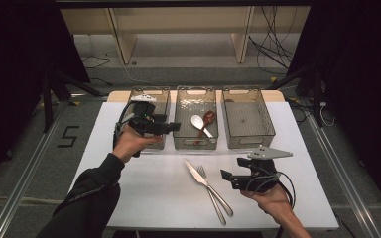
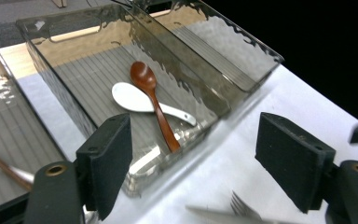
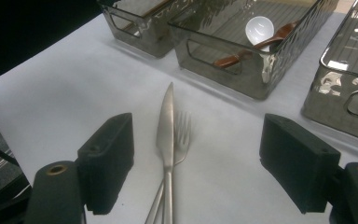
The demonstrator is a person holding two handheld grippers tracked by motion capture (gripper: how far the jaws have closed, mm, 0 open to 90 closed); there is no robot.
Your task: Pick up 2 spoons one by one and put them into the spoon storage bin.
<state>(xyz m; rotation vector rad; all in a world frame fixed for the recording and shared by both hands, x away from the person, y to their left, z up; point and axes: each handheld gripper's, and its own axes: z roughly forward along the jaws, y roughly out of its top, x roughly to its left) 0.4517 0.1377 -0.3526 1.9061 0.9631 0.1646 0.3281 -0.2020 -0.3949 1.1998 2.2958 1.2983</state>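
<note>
Three clear bins stand in a row on the white table (image 1: 129,198), and the middle bin (image 1: 195,140) holds two spoons: a brown wooden spoon (image 1: 206,120) and a white spoon (image 1: 198,123). The wooden spoon lies across the white one, its bowl towards the far end of the middle bin and its handle slanting to the near wall. In front of the middle bin lie one knife (image 1: 203,179) and one fork (image 1: 210,191), touching, their long axes running from the bin back towards the person, knife tip and fork tines nearest the bin.

The left gripper (image 1: 171,127) hangs at the near left corner of the middle bin, jaws spread with nothing between them. The right gripper (image 1: 224,174) sits just right of the knife, jaws also released and empty.

In the left bin (image 1: 159,94), the hand hides most of the contents; in the left gripper view a thin brown stick and something metallic show at the edge, too cut off to identify.
</note>
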